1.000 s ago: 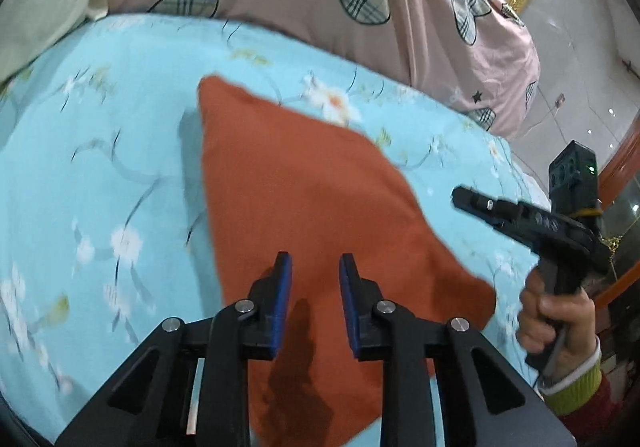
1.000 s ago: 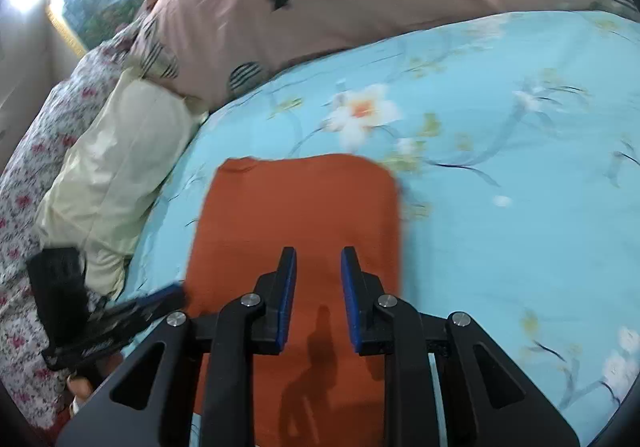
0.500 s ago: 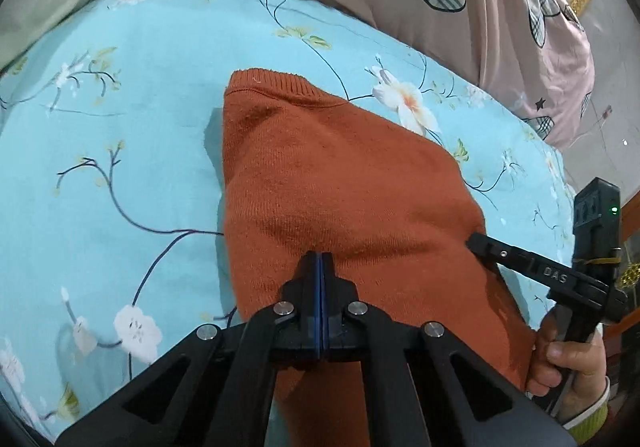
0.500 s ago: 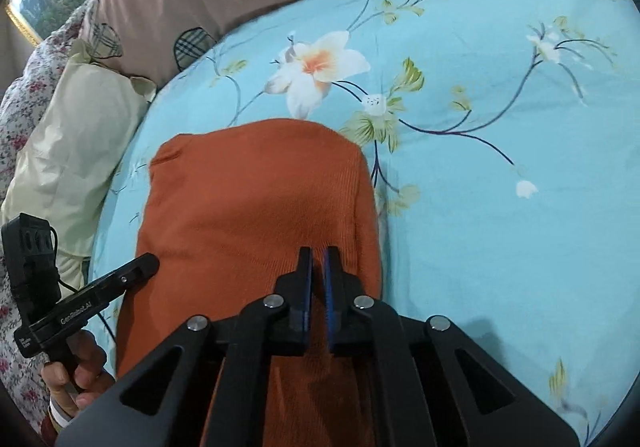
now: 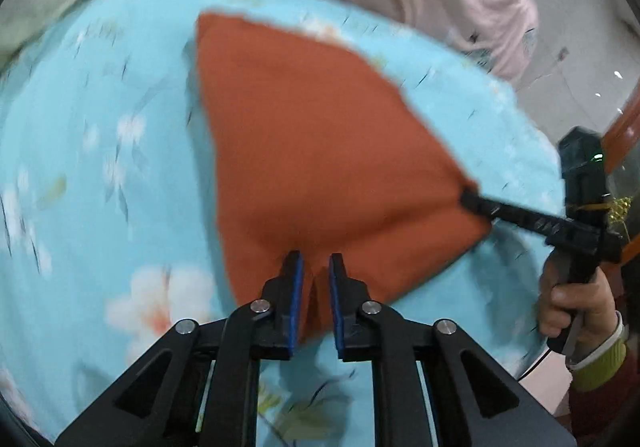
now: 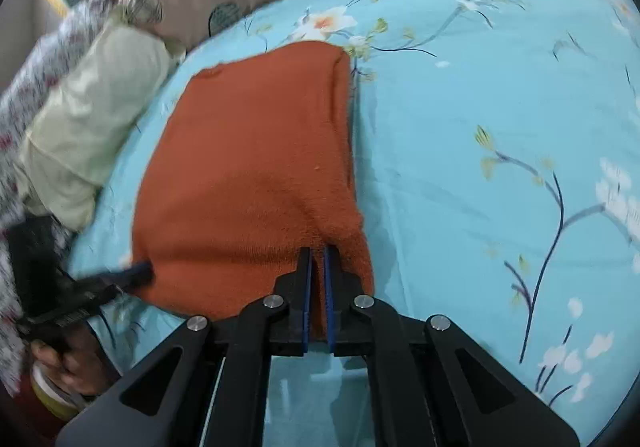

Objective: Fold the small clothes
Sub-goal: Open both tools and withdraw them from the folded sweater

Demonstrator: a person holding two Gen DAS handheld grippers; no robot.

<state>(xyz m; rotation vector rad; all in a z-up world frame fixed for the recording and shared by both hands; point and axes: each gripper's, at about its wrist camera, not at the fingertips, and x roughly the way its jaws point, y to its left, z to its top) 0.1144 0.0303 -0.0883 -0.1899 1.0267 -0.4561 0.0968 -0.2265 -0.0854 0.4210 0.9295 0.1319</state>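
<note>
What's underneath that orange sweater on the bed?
The orange sweater lies on a light blue floral bedsheet, which shows all around it. Whatever sits directly beneath the knit is covered.

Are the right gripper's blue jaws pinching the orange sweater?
Touching. The right wrist view shows the right gripper with its jaws closed on a pinched fold at the near edge of the orange sweater, cloth filling the narrow slot between them.
</note>
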